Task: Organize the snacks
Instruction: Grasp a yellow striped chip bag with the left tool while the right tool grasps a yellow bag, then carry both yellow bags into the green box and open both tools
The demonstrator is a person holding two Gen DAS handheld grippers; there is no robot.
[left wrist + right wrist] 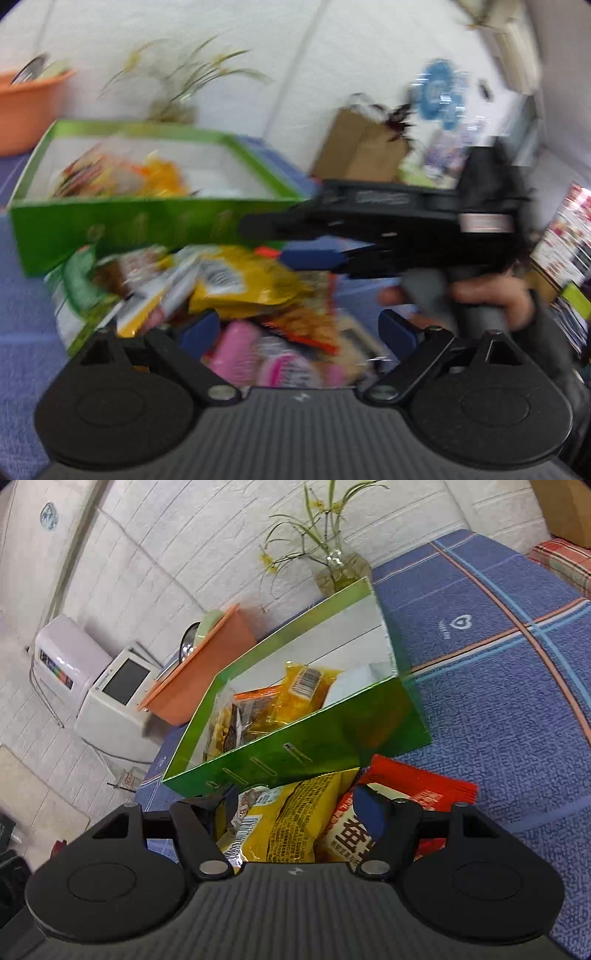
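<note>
A green box (122,225) (317,746) with a white inside holds a few snack packets, among them a yellow one (295,698). In front of it lies a heap of loose snack packets: a yellow bag (243,284) (291,823), a pink packet (240,350), a red packet (417,794). My left gripper (299,328) is open and empty just above the heap. My right gripper (295,805) is open, its jaws on either side of the yellow bag; it shows side-on in the left wrist view (291,243). The left wrist view is blurred.
The table has a blue patterned cloth (498,686). An orange tub (26,107) (207,672) and a glass vase with a plant (340,568) stand behind the box. A brown paper bag (362,147) stands at the right; white appliances (96,686) at the left.
</note>
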